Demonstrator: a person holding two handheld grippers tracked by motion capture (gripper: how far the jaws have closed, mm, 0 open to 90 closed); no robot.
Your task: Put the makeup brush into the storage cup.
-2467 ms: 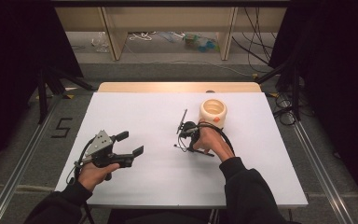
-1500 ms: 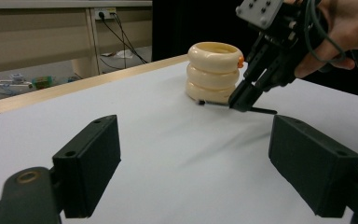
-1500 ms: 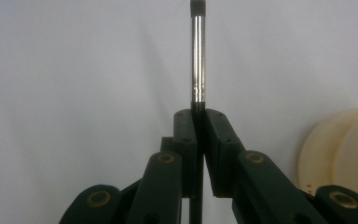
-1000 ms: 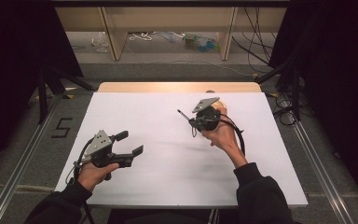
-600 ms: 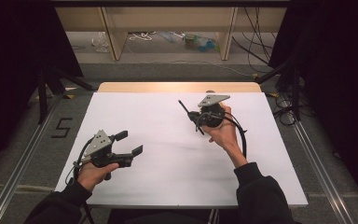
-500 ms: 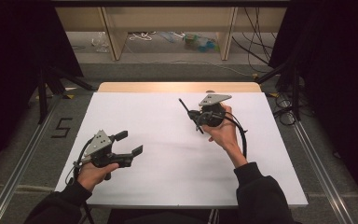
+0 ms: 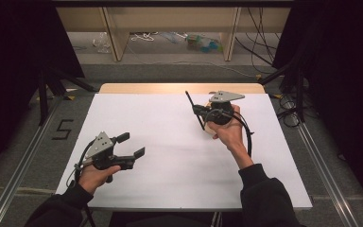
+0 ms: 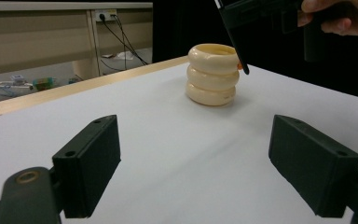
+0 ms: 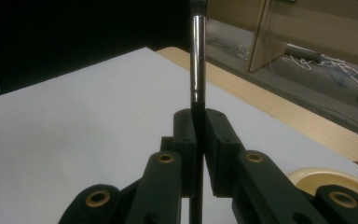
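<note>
White tabletop (image 7: 170,156) is being worked over. A thin dark brush (image 9: 198,60) is being clamped upright between the right gripper (image 9: 198,140) jaws, above a cream ringed holder (image 8: 213,74). It is probably best lowered slowly, kept vertical. The holder's mouth is being shown from the left gripper (image 8: 209,168), spread wide, idle.

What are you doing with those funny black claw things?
A person holds a hand-held gripper in each hand at a white table. The right hand-held gripper is shut on a thin stick with a shiny metal part, maybe a brush, lifted beside a cream ringed holder. The left hand-held gripper is open, holding nothing, low near the table's front left.
</note>
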